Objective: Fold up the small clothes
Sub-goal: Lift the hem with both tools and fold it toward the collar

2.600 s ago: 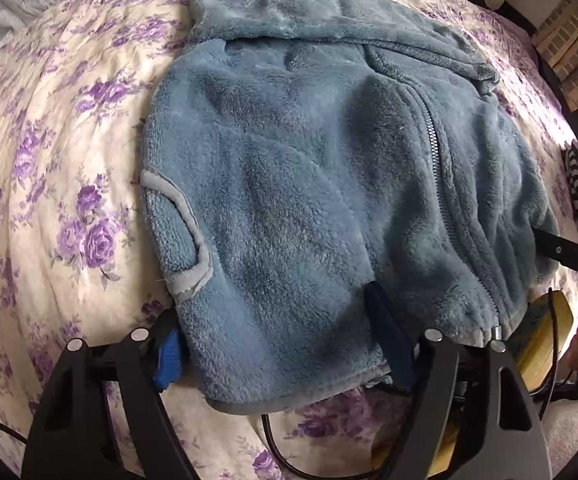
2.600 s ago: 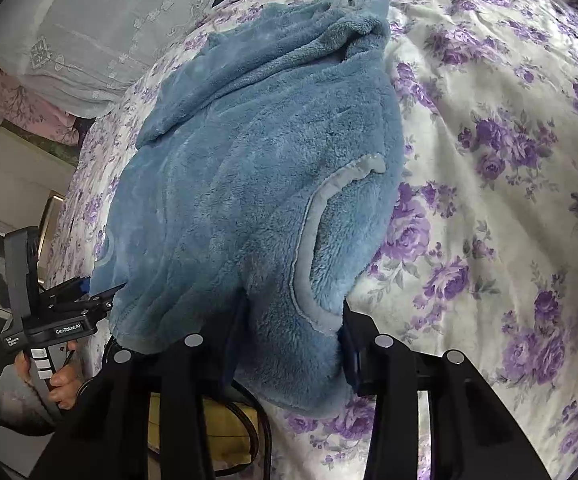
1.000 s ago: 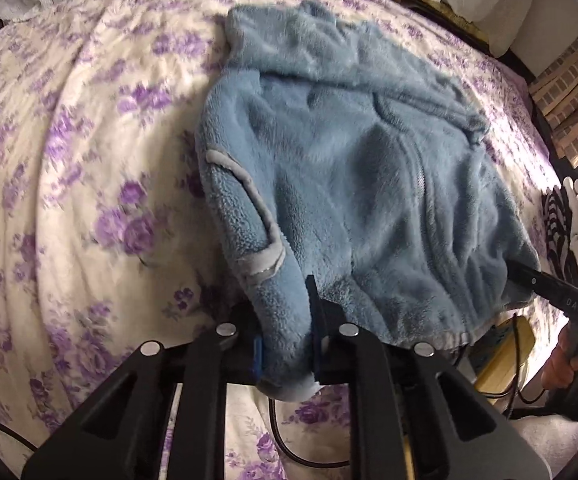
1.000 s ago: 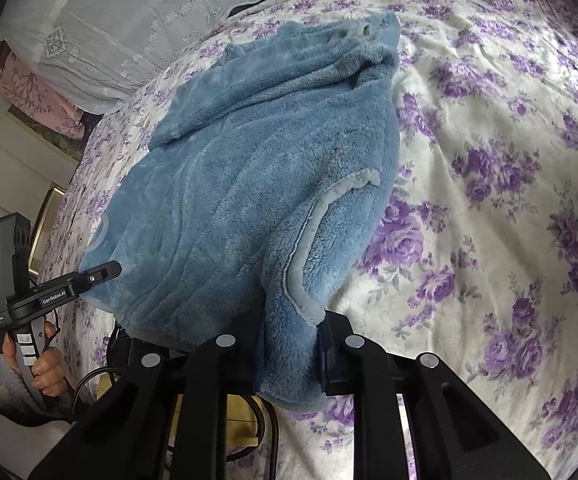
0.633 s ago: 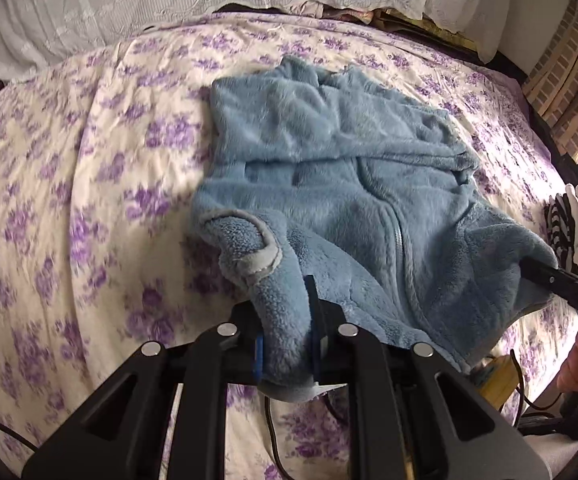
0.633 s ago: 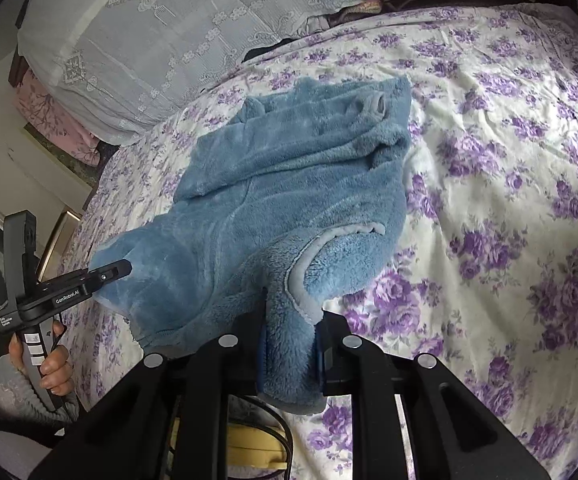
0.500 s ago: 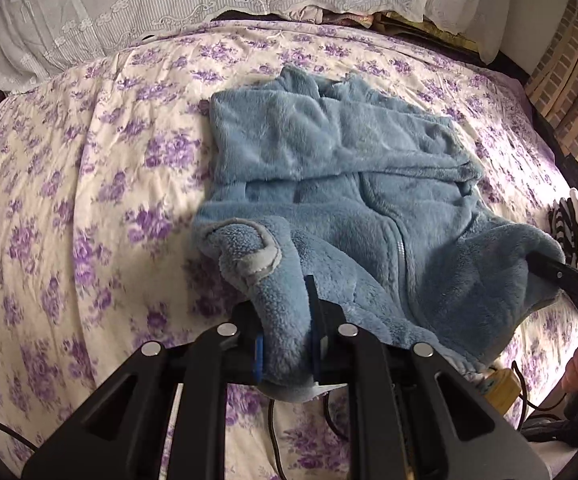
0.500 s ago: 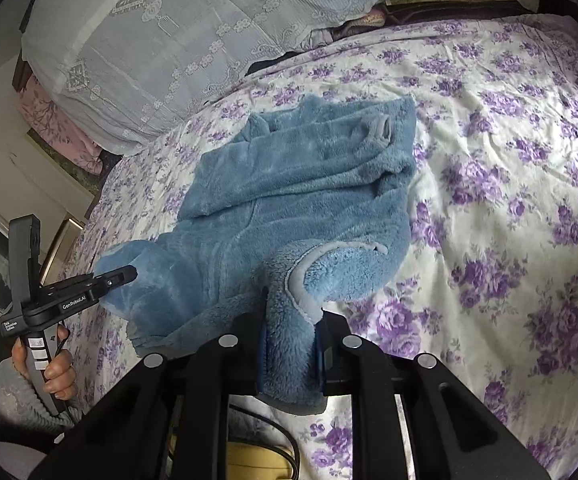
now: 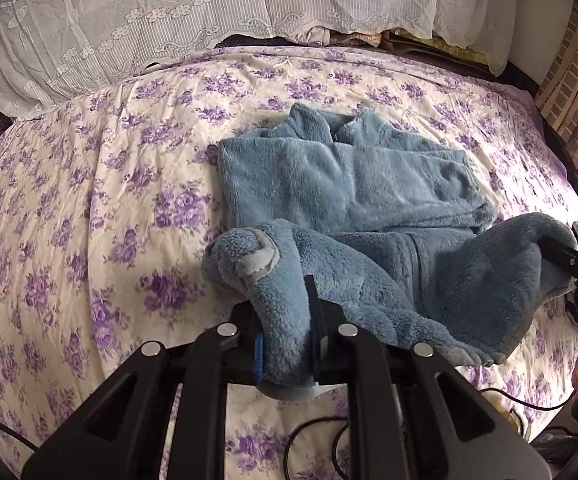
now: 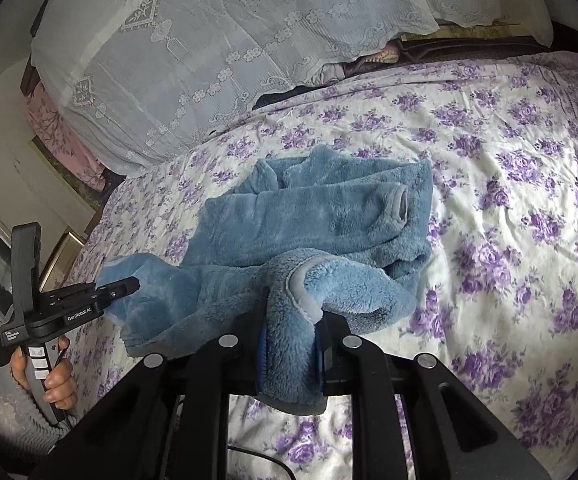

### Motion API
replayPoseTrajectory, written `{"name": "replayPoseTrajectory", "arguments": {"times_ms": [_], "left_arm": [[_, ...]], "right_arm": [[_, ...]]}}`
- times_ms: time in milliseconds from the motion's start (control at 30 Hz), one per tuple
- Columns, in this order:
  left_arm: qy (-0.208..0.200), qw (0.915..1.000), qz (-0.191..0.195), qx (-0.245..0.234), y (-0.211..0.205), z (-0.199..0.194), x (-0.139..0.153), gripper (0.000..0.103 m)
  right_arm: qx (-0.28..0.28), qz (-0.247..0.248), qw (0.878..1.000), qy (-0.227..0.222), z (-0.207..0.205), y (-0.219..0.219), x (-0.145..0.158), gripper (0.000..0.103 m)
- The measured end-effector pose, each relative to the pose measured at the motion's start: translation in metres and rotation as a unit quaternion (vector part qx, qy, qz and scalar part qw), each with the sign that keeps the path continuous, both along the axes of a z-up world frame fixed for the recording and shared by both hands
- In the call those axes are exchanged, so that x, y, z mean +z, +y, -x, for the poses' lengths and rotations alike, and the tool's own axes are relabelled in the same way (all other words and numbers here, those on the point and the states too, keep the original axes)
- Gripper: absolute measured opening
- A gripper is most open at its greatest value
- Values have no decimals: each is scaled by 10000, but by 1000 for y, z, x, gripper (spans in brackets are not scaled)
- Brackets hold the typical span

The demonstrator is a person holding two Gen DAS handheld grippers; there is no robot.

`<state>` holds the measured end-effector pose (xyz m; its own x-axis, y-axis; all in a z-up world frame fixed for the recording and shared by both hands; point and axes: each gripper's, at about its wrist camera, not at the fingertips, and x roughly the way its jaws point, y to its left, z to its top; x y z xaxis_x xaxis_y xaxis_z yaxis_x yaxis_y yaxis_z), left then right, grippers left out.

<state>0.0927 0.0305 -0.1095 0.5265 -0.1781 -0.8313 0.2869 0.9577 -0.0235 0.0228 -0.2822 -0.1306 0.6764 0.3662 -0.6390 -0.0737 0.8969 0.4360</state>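
Left wrist view: left gripper (image 9: pixel 285 344) and right gripper (image 10: pixel 289 350) are each clamping the fluffy blue fleece jacket's (image 9: pixel 349 188) hem above the purple-flowered bed (image 9: pixel 89 208).

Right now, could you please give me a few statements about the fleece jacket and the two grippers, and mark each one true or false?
1. The left gripper is shut on the blue fleece jacket. True.
2. The right gripper is open and holds nothing. False: it is shut on the jacket's hem too.
3. The jacket lies on a floral bedspread with purple flowers. True.
4. The whole jacket lies flat. False: its near hem is lifted, while the hood end rests on the bedspread.
5. A lace-covered pillow lies beyond the jacket. True.
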Motion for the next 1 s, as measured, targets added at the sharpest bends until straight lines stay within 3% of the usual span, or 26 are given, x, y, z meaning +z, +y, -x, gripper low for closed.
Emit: {"name": "replayPoseTrajectory", "arguments": {"times_ms": [500,1000], "left_arm": [[-79,9999,-93,-7,-17,-54,9,15],[213,9994,-267,-57,-35,-114,-14,15]], "right_arm": [[-414,-125,9991,-21,-49,-19,7,18],[-620,-216,9976,221,-106,-33,-13,18]]}}
